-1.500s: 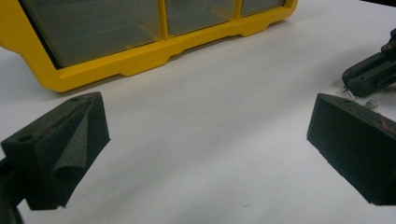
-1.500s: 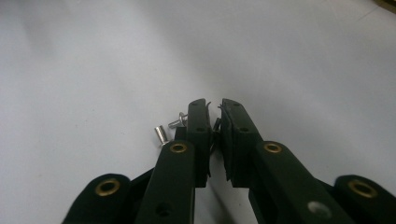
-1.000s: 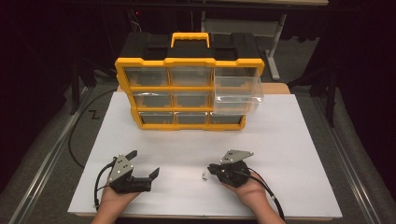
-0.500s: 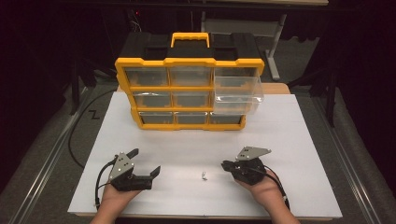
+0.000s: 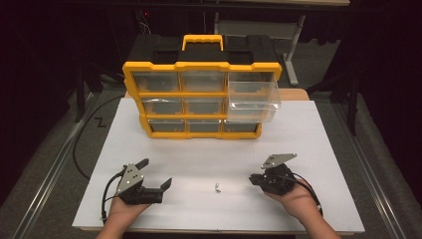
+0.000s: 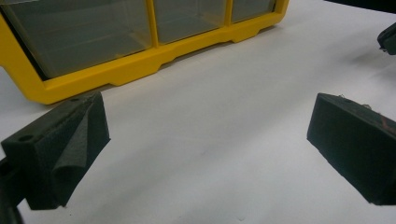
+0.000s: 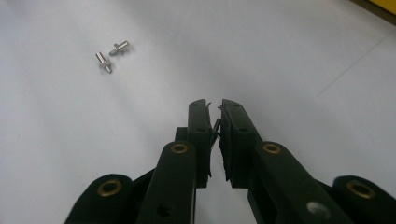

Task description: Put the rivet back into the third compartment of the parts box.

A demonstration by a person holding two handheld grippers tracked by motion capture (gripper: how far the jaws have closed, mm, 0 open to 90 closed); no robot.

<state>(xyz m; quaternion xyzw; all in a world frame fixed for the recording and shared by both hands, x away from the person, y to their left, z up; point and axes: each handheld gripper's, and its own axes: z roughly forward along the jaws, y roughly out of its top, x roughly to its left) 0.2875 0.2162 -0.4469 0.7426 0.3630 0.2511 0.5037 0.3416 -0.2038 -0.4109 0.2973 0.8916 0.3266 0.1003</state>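
Observation:
Two small metal pins (image 5: 217,187) lie on the white tabletop (image 5: 199,154) between my hands; the right gripper view shows them at upper left (image 7: 111,55). My right gripper (image 5: 254,180) is to the right of them, lifted a little, its jaws pressed together (image 7: 214,106) on a thin sliver that looks like another pin. My left gripper (image 5: 157,173) rests at the front left with its jaws wide apart and nothing between them (image 6: 205,140). A yellow drawer organizer (image 5: 201,99) stands at the back, and its top right clear drawer (image 5: 254,97) is pulled out.
The organizer's lower front (image 6: 116,70) is close ahead of the left gripper. A black cable (image 5: 82,144) loops on the floor at the left. The table's front edge (image 5: 219,230) is just behind my hands. Dark floor surrounds the table.
My right gripper has drawn back to the right and slightly up, away from the pins, with its jaws staying closed. The left gripper has not moved.

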